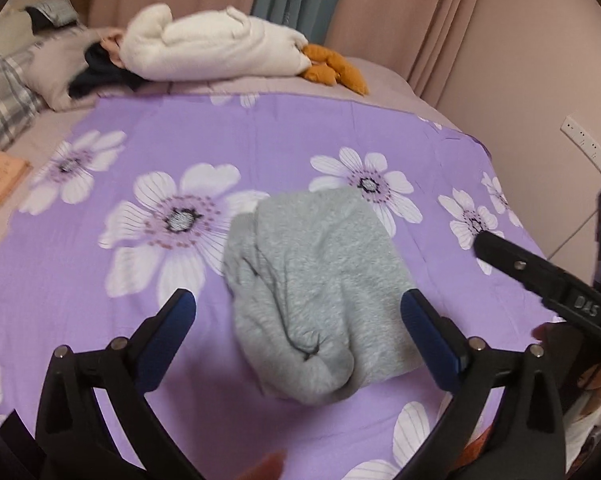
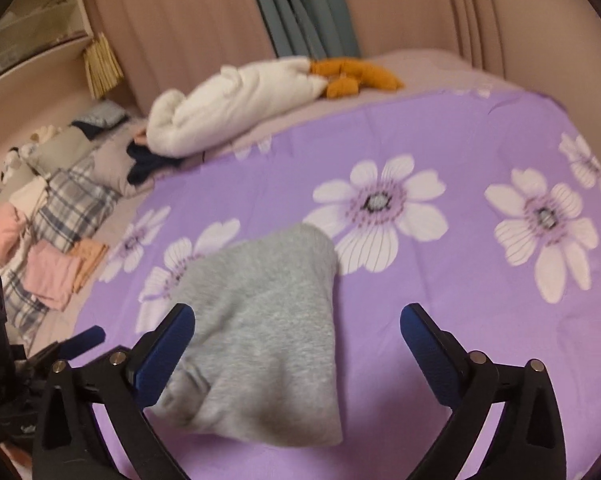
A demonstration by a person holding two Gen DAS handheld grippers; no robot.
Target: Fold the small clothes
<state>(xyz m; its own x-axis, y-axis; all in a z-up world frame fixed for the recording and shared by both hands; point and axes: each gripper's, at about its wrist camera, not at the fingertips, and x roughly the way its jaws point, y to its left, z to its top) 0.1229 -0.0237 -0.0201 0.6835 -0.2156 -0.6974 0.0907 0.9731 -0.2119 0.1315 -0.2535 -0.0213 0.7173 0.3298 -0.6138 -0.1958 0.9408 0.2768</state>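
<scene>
A small grey garment (image 1: 320, 280) lies folded on the purple flowered sheet (image 1: 140, 136), its thick rolled edge nearest the camera. My left gripper (image 1: 298, 304) hangs just above it, jaws wide open and nothing pinched. In the right wrist view the same grey garment (image 2: 260, 340) lies under and between the fingers of my right gripper (image 2: 296, 316), which is also wide open and holds nothing. A finger of the right gripper (image 1: 540, 276) shows at the right of the left wrist view. A blue-padded fingertip of the left gripper (image 2: 86, 336) shows at the left of the right wrist view.
A white fluffy bundle (image 1: 216, 46) and an orange plush toy (image 1: 332, 68) lie at the far side of the bed. Dark clothes (image 1: 100, 72), a plaid cloth (image 2: 72, 204) and folded pink and peach clothes (image 2: 60, 276) sit at the left. Pink curtains (image 2: 188, 20) hang behind.
</scene>
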